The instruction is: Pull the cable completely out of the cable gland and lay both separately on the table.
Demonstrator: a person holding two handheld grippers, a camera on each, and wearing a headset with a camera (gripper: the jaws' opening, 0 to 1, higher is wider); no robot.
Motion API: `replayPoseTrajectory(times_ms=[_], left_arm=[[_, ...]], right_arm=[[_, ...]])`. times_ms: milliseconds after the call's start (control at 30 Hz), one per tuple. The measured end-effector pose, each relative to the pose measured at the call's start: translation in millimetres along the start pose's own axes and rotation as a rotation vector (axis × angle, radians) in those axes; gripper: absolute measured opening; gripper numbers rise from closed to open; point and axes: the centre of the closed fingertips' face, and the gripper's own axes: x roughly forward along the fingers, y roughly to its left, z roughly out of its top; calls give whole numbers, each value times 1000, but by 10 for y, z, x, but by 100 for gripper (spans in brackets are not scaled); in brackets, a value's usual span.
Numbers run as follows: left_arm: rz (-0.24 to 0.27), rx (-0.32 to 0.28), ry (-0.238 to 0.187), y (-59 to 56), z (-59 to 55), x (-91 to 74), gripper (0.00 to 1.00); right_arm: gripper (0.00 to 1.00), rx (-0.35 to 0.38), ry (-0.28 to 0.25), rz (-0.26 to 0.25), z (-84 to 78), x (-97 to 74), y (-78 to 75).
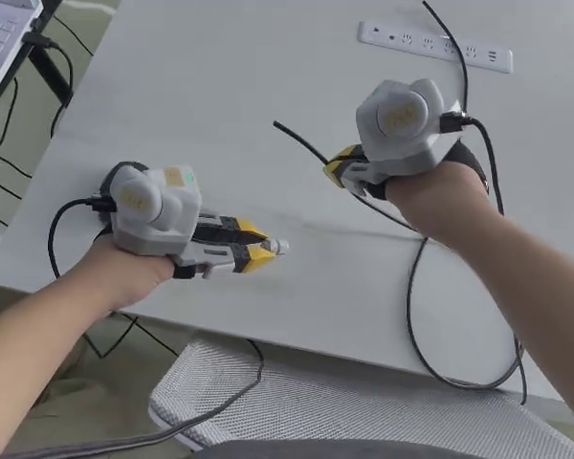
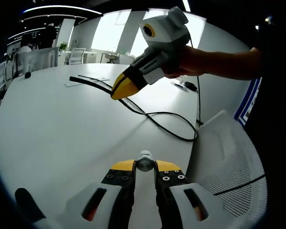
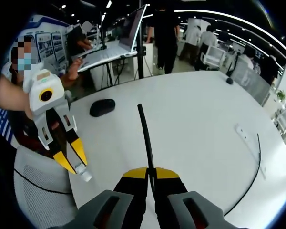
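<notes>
My left gripper (image 1: 263, 251) hovers over the near-left part of the white table (image 1: 220, 76), shut on a small grey-white cable gland (image 1: 278, 247) that pokes out of its yellow tips. The left gripper view has the gland (image 2: 144, 161) pinched between the jaws. My right gripper (image 1: 333, 170) is further back and to the right, shut on the black cable (image 1: 301, 142). The cable's free end sticks out past the jaws, apart from the gland. In the right gripper view the cable (image 3: 144, 129) runs straight up from the shut right gripper (image 3: 151, 171). Its long remainder loops over the table's near edge (image 1: 421, 316).
A white power strip (image 1: 435, 46) lies at the table's far edge. A laptop (image 1: 0, 38) on a stand is at far left, and a mesh chair (image 1: 344, 411) sits just below the near edge. A black mouse (image 3: 102, 107) rests on the table; people stand beyond.
</notes>
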Motion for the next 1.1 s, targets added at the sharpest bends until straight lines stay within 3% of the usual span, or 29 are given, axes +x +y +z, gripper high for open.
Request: replayPoseTrajectory(times_ms=[300, 500, 700, 1100], left_arm=[[29, -8, 37, 250, -279, -119, 15], [33, -20, 46, 346, -411, -148, 15], [42, -30, 43, 435, -477, -116, 15], [45, -37, 33, 465, -550, -64, 16]], right_arm=[[0, -48, 77, 41, 126, 487, 202], [0, -89, 156, 68, -27, 837, 307], [0, -99, 194, 72, -112, 952, 315], [0, -104, 220, 74, -169, 1008, 346]])
